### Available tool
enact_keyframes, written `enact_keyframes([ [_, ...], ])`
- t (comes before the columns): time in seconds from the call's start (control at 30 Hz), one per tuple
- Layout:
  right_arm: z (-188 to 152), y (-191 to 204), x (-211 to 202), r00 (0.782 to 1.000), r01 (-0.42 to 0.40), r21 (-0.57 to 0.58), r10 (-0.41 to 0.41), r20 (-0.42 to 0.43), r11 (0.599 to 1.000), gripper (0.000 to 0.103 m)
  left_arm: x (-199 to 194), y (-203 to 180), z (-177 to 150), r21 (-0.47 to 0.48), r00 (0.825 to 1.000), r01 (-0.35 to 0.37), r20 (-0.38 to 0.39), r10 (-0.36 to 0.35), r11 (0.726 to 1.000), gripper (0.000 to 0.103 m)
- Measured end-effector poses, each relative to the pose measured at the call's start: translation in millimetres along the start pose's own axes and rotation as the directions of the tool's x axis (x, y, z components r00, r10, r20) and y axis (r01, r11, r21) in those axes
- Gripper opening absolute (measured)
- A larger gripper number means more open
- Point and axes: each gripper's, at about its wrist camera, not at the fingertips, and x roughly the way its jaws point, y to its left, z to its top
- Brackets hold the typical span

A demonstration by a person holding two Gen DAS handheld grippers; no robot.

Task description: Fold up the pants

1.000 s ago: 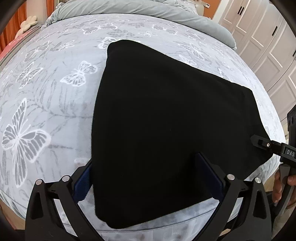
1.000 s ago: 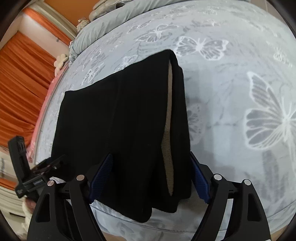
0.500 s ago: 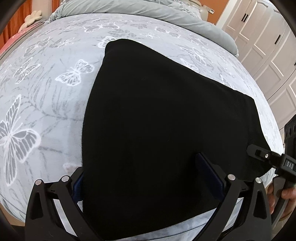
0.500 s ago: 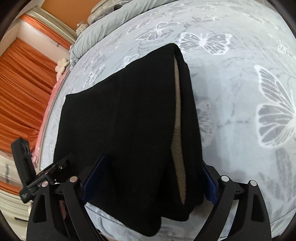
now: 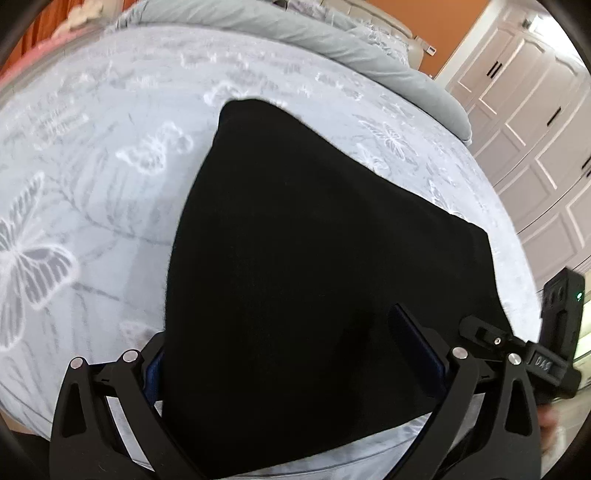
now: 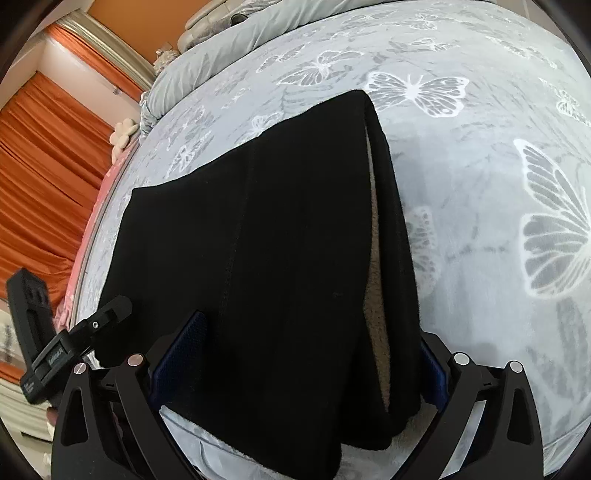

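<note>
two grippers of mine sit at the near edge of the bed (image 5: 92,177), and the black pants (image 5: 314,258) lie folded on its butterfly-print cover, their near end hanging a little over that edge. my left gripper (image 5: 291,354) is spread wide, one blue-padded finger (image 5: 417,347) lying on top of the cloth and the other just off the pants' left border, nothing pinched between them. my right gripper (image 6: 303,354) is likewise spread, its fingers (image 6: 181,347) standing either side of the pants' near end without squeezing it. from the right wrist view a pale fleecy lining (image 6: 376,280) shows in the slit along the pants' right side, where the layers part. beyond the pants, at the far end of the bed, a grey duvet (image 5: 295,33) is bunched up. white cupboard doors (image 5: 524,122) stand off the bed's right side, orange curtains (image 6: 44,155) off its left. this view is a bit blurred on the left wrist.
</note>
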Motion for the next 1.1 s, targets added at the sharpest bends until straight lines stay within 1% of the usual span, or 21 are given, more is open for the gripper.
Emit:
enact_keyframes([
  [0.07,-1,1,0,1.000,0.003,-0.009,-0.003,0.008,1.000,0.097,6,6,0,-0.033,1.000,0.022,-0.016,-0.023,0.999,0.098],
  [0.1,0,2,0,1.000,0.004,-0.019,-0.004,0.012,1.000,0.092,9,7,1,-0.034,0.999,0.027,-0.022,-0.028,0.999,0.098],
  [0.13,0,3,0,1.000,0.004,-0.037,-0.003,0.021,0.999,0.082,12,6,3,-0.027,0.999,0.031,-0.033,-0.032,0.999,0.098],
  [0.17,1,3,0,1.000,-0.019,-0.044,0.020,0.019,0.999,0.075,17,6,4,-0.020,0.998,0.025,-0.049,-0.026,0.999,0.093],
  [0.2,3,2,-1,0.998,-0.057,-0.042,0.058,0.013,0.997,0.058,20,7,3,-0.023,0.998,0.019,-0.054,-0.020,1.000,0.090],
  [0.23,3,3,-2,0.997,-0.078,-0.033,0.079,0.012,0.996,0.048,19,7,3,-0.031,0.999,0.026,-0.047,-0.028,0.999,0.078],
  [0.27,3,5,-4,0.996,-0.084,-0.035,0.085,0.016,0.996,0.045,17,7,4,-0.039,0.998,0.042,-0.042,-0.044,0.998,0.062],
  [0.3,3,7,-7,0.996,-0.082,-0.044,0.083,0.023,0.996,0.042,13,6,6,-0.037,0.997,0.060,-0.046,-0.061,0.998,0.054],
  [0.33,3,12,-11,0.996,-0.074,-0.060,0.076,0.036,0.995,0.040,7,6,8,-0.035,0.997,0.072,-0.038,-0.073,0.997,0.044],
  [0.37,2,17,-14,0.996,-0.075,-0.067,0.078,0.046,0.995,0.040,3,7,10,-0.033,0.996,0.083,-0.034,-0.084,0.996,0.041],
  [0.43,3,27,-25,0.992,-0.091,-0.084,0.097,0.079,0.992,0.038,-9,3,13,-0.026,0.996,0.092,-0.013,-0.092,0.995,0.037],
  [0.57,9,51,-56,0.977,-0.107,-0.140,0.130,0.166,0.984,0.037,-39,-16,18,0.051,0.995,0.080,0.054,-0.083,0.995,0.035],
  [0.6,12,57,-65,0.970,-0.118,-0.151,0.146,0.194,0.981,0.037,-51,-23,21,0.079,0.993,0.074,0.091,-0.081,0.994,0.035],
  [0.67,18,64,-79,0.959,-0.125,-0.168,0.163,0.232,0.978,0.037,-71,-37,28,0.132,0.984,0.044,0.163,-0.065,0.990,0.034],
  [0.77,33,73,-97,0.938,-0.137,-0.185,0.187,0.290,0.973,0.037,-93,-47,41,0.174,0.970,0.029,0.232,-0.070,0.984,0.034],
  [0.87,57,86,-111,0.913,-0.142,-0.203,0.207,0.350,0.969,0.037,-110,-60,69,0.198,0.950,0.031,0.300,-0.091,0.980,0.034],
  [0.93,75,94,-117,0.897,-0.142,-0.217,0.218,0.385,0.966,0.037,-120,-59,83,0.217,0.939,0.020,0.331,-0.093,0.976,0.034],
  [1.0,100,100,-120,0.881,-0.128,-0.234,0.219,0.420,0.964,0.037,-120,-72,107,0.247,0.929,-0.009,0.360,-0.083,0.969,0.034],
  [1.07,121,105,-117,0.871,-0.125,-0.237,0.220,0.438,0.964,0.037,-116,-80,134,0.259,0.925,-0.030,0.374,-0.072,0.965,0.035],
  [1.1,137,106,-112,0.867,-0.125,-0.235,0.221,0.447,0.964,0.037,-113,-83,149,0.258,0.921,-0.036,0.384,-0.069,0.966,0.035],
])
